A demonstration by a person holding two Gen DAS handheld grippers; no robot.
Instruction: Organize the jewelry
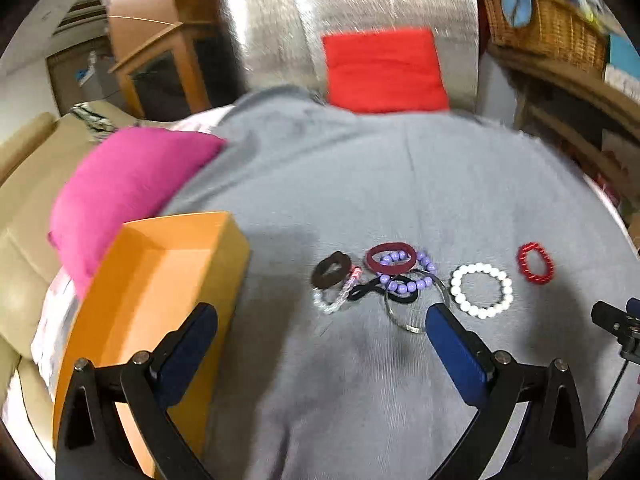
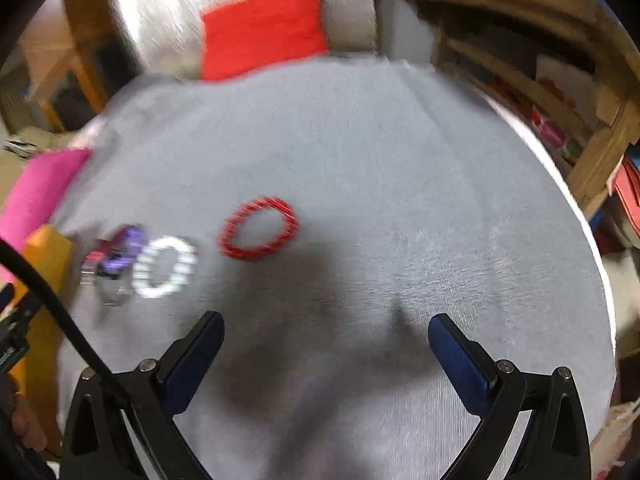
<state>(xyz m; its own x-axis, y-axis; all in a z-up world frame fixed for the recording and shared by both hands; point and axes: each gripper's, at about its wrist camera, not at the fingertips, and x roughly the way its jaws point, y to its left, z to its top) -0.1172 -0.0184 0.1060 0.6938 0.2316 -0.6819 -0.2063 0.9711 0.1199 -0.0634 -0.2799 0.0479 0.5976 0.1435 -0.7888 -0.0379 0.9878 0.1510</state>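
Observation:
Several bracelets lie on a grey cloth (image 1: pixel 360 184). A dark brown ring (image 1: pixel 330 271), a maroon band (image 1: pixel 391 257), purple beads (image 1: pixel 404 280), a thin metal bangle (image 1: pixel 412 312), a white bead bracelet (image 1: pixel 481 290) and a red bracelet (image 1: pixel 536 263) sit in a loose row. An open orange box (image 1: pixel 160 280) stands at the left. My left gripper (image 1: pixel 322 316) is open just short of the pile, nothing in it. In the blurred right wrist view, my right gripper (image 2: pixel 326 324) is open, with the red bracelet (image 2: pixel 259 234) ahead of it and the white bracelet (image 2: pixel 165 267) further left.
A pink cushion (image 1: pixel 124 192) lies behind the orange box, and a red cushion (image 1: pixel 384 70) leans on a silver panel at the back. Wooden shelves (image 1: pixel 568 92) and a wicker basket (image 1: pixel 548 24) stand to the right. The cloth's right edge (image 2: pixel 576 216) curves round near the shelves.

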